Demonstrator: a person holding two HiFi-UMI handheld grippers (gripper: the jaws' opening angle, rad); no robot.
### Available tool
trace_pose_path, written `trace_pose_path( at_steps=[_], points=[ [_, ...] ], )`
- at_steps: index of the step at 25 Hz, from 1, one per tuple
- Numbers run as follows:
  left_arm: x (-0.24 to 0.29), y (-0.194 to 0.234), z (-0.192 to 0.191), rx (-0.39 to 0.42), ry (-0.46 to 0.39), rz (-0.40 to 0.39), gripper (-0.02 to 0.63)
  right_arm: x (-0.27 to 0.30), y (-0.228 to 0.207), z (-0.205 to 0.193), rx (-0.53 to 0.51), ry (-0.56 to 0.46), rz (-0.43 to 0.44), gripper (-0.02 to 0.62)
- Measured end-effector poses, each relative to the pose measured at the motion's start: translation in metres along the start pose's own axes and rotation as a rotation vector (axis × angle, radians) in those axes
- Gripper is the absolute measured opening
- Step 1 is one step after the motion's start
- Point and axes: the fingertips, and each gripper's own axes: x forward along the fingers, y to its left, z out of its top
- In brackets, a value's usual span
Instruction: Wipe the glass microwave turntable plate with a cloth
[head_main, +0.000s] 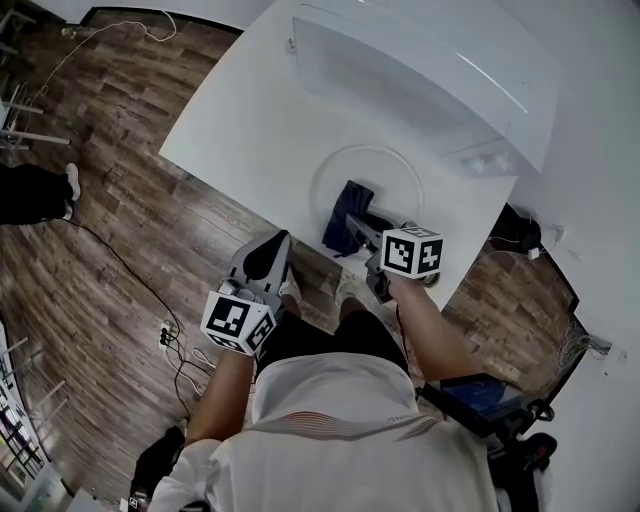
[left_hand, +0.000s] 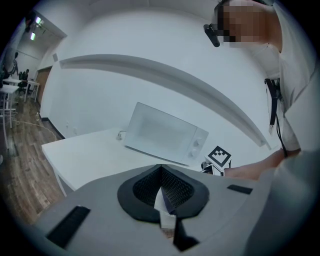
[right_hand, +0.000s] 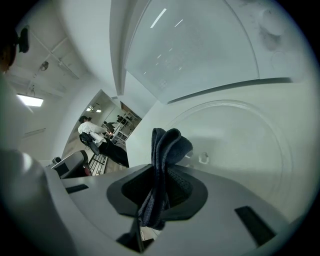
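Note:
The clear glass turntable plate (head_main: 388, 182) lies flat on the white table (head_main: 260, 130), in front of the white microwave (head_main: 420, 70). My right gripper (head_main: 358, 228) is shut on a dark blue cloth (head_main: 346, 212), which hangs over the plate's near edge. In the right gripper view the cloth (right_hand: 167, 145) stands bunched up out of the right gripper (right_hand: 160, 185), with the plate (right_hand: 240, 135) just beyond it. My left gripper (head_main: 270, 250) hangs off the table's near edge, over the floor. Its jaws are shut, and the left gripper (left_hand: 162, 187) holds nothing.
The microwave (left_hand: 162, 132) has its door shut and its knobs on the right. The table's near edge (head_main: 250, 205) runs diagonally in front of my legs. Cables and a power strip (head_main: 165, 335) lie on the wooden floor at the left. A bag (head_main: 515, 228) sits beyond the table's right corner.

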Motion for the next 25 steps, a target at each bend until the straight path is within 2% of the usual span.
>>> trace_pose_path(
  at_steps=[10, 18, 22, 25],
  points=[
    [0.039, -0.051, -0.003, 0.037, 0.028, -0.088, 0.011, -0.062, -0.051, -0.008, 0.028, -0.036, -0.082, 0.061],
    [0.059, -0.088, -0.007, 0.061, 0.04, -0.125, 0.011, -0.108, -0.088, -0.014, 0.057, -0.074, -0.135, 0.061],
    [0.063, -0.1, -0.005, 0.081, 0.033, -0.125, 0.011, -0.119, -0.1, -0.015, 0.07, -0.095, -0.138, 0.061],
    [0.067, -0.109, -0.002, 0.094, 0.027, -0.113, 0.011, -0.123, -0.098, -0.011, 0.066, -0.113, -0.099, 0.061]
  ],
)
